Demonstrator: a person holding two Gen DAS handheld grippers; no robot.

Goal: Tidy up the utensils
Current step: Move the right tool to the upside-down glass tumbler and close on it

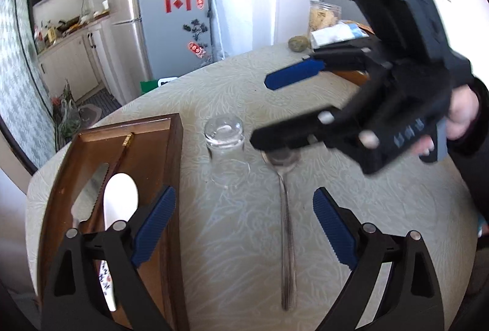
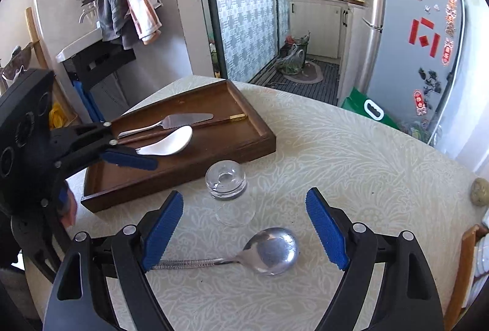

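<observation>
A metal spoon [image 1: 285, 227] lies on the round table, also in the right wrist view [image 2: 262, 251]. A wooden tray [image 1: 171, 147] [image 2: 256, 135] holds a white ceramic spoon [image 1: 119, 202] [image 2: 171, 141], a serrated knife [image 2: 180, 121] and a chopstick pair [image 2: 214, 123]. My left gripper [image 1: 244, 218] is open, its left finger over the tray's edge, the spoon handle between its fingers. My right gripper [image 2: 244, 224] is open just above the spoon's bowl; it shows in the left wrist view [image 1: 269, 114].
An upturned clear glass [image 1: 224, 147] [image 2: 227, 190] stands between the tray and the metal spoon. A jar [image 1: 324, 16], packets and a round lump [image 1: 299, 43] sit at the table's far side. A fridge [image 1: 171, 10] and kitchen lie beyond.
</observation>
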